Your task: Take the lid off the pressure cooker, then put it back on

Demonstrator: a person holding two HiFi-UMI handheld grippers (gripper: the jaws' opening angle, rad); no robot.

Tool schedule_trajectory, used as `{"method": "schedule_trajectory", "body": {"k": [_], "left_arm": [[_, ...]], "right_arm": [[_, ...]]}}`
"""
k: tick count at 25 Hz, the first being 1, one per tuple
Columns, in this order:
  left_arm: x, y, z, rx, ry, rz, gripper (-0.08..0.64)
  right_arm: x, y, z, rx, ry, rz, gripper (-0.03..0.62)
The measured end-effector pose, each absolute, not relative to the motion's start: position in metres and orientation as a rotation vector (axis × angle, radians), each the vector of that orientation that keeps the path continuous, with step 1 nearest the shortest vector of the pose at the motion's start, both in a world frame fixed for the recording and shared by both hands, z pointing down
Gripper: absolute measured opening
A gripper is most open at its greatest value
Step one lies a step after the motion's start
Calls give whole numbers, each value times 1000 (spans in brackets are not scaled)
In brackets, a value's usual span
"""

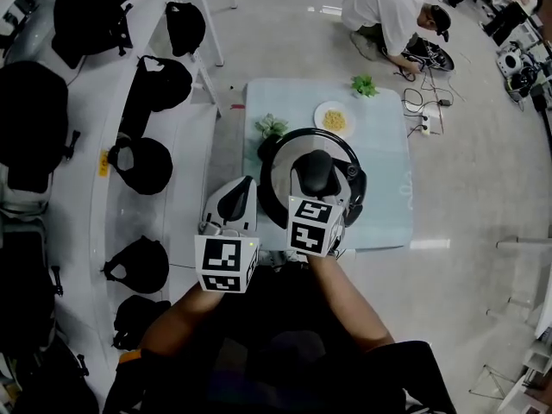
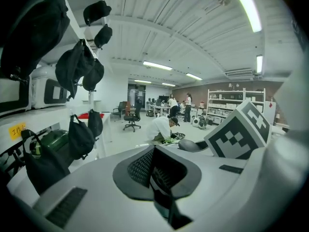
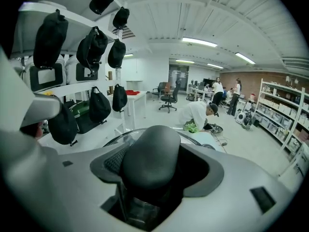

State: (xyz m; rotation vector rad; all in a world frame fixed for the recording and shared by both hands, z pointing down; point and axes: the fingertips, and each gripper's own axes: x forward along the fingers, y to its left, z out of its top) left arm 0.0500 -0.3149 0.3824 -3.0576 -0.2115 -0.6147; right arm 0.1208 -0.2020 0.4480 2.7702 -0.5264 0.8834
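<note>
— What do we have nearest, low in the middle of the head view?
— Two marker cubes (image 1: 226, 264), one on each gripper. Just above them are our left gripper (image 1: 237, 198) and our right gripper (image 1: 316, 188).

— How do the left one's jaws stand?
— Its own view shows them pressed together, with nothing between them. In the head view it hangs just left of the pressure cooker (image 1: 357, 188).

— And the right?
— In the right gripper view our jaws pinch the black knob (image 3: 153, 156) of the lid (image 3: 118, 138). One ribbed pad (image 3: 113, 161) shows at the knob's left.

— Where is the lid?
— At the centre of the head view, lying over the cooker at the near end of a pale blue table (image 1: 388, 179). We cannot tell whether it rests on the rim or sits just off it.

— Farther up?
— A green sprig (image 1: 272, 126) lies just above the cooker, and a white plate (image 1: 334, 119) of yellow food is to its right. A second sprig (image 1: 365, 85) sits at the table's far edge.

— Beyond the table?
— At the upper right a person (image 1: 384, 11) crouches on the floor. Black bags (image 1: 142, 164) line the white shelf (image 1: 90, 119) down the left side.
</note>
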Motion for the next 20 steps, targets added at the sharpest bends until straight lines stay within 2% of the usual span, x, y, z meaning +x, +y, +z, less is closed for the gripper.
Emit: {"method": "schedule_trajectory", "body": {"k": [20], "left_arm": [[39,-320,372,-3127,-320,-536,6]], "right_arm": [[121,-179,418,2951,-457,890,304]]}}
